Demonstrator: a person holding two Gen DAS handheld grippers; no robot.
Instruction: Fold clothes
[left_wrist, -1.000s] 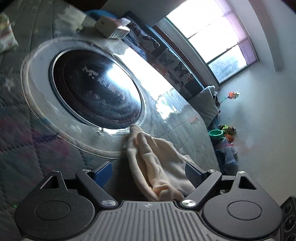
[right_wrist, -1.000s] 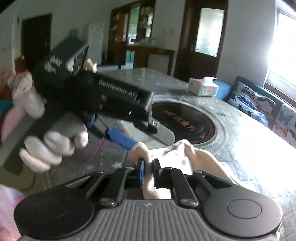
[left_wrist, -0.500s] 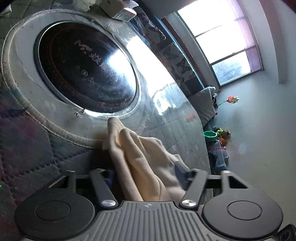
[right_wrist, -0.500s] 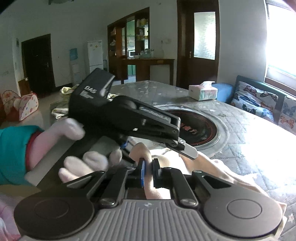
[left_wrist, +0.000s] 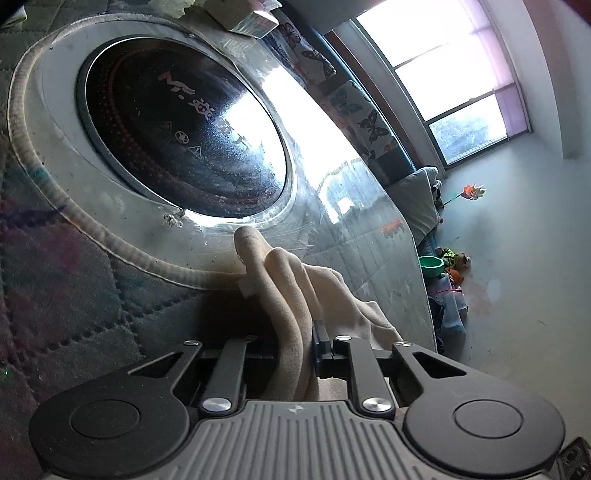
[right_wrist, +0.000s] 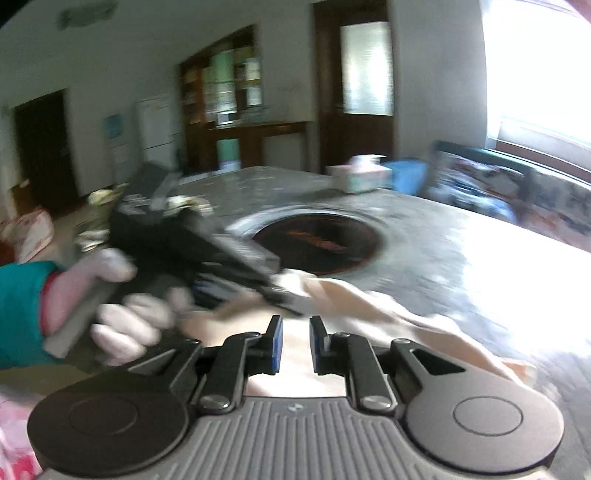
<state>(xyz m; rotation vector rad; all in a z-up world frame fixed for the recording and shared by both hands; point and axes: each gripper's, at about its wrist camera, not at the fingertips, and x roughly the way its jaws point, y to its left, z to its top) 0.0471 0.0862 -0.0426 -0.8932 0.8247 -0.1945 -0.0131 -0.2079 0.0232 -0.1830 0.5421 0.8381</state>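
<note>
A cream garment (left_wrist: 295, 295) lies bunched on the quilted table beside the round black cooktop (left_wrist: 184, 125). My left gripper (left_wrist: 295, 343) has closed on a thick fold of it; the cloth fills the gap between the jaws. In the right wrist view the same garment (right_wrist: 369, 306) spreads to the right, blurred by motion. My right gripper (right_wrist: 295, 343) is slightly open, with pale cloth showing between and below its blue pads (right_wrist: 276, 343). The left gripper's black body (right_wrist: 192, 236) and the gloved hand (right_wrist: 125, 325) holding it show at left.
A tissue box (right_wrist: 358, 177) stands at the table's far side. A patterned bench cushion (left_wrist: 354, 110) runs under the window. The table edge (left_wrist: 413, 240) drops to a floor with toys (left_wrist: 443, 266). More clothes (right_wrist: 99, 199) lie at the far left of the table.
My left gripper went from wide open to shut on the garment fold. My right gripper, which was pinching the cloth, has opened a little and pulled back.
</note>
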